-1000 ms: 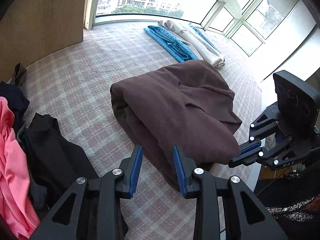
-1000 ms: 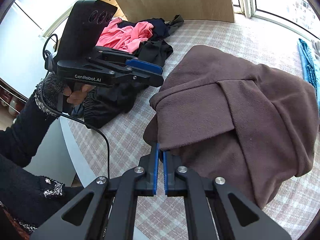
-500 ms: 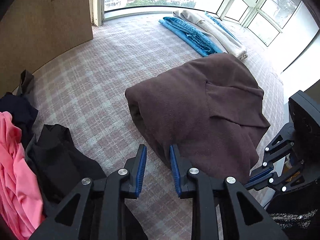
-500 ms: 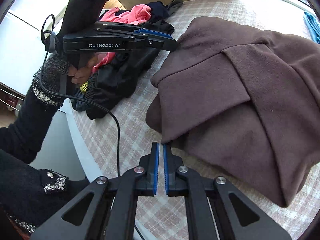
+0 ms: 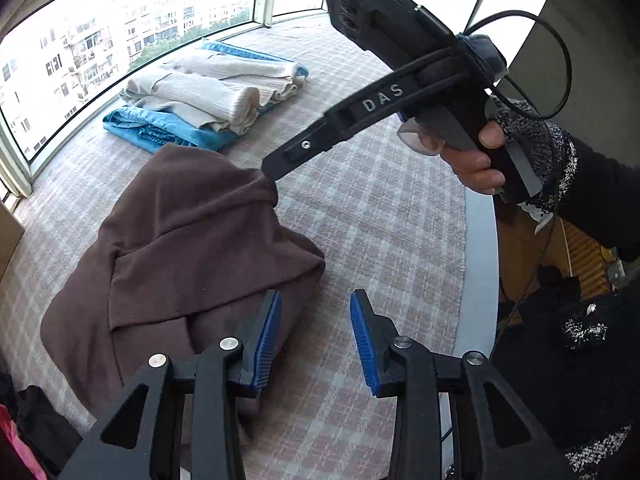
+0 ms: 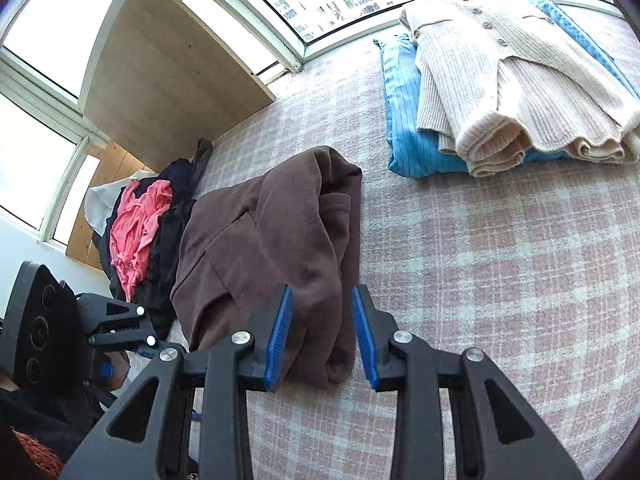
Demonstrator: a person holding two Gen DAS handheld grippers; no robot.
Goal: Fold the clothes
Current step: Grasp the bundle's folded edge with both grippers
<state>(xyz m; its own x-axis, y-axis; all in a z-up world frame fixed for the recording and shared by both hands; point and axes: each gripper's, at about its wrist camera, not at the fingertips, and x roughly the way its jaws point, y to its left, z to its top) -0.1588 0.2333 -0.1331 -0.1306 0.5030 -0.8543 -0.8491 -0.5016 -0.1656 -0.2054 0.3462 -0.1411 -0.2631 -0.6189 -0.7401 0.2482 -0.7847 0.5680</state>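
Observation:
A folded brown garment [image 5: 180,248] lies on the pink plaid surface [image 5: 372,216]; it also shows in the right wrist view [image 6: 276,240]. My left gripper [image 5: 316,340] is open, its left pad against the garment's near right edge. My right gripper [image 6: 322,332] is open with the garment's near end between its blue pads [image 6: 280,328]. In the left wrist view the right gripper [image 5: 272,170] touches the garment's far right corner. In the right wrist view the left gripper [image 6: 120,332] sits at the lower left.
A folded cream knit cardigan [image 6: 516,88] lies on a folded blue garment [image 6: 416,132] near the windows; both show in the left wrist view [image 5: 212,92]. A pile of pink and black clothes [image 6: 140,232] lies left of the brown garment. The surface's edge [image 5: 480,264] runs on the right.
Both grippers have swung round to the garment's right side. The right gripper, shut before, is now open around the garment's end. The left gripper has opened wider.

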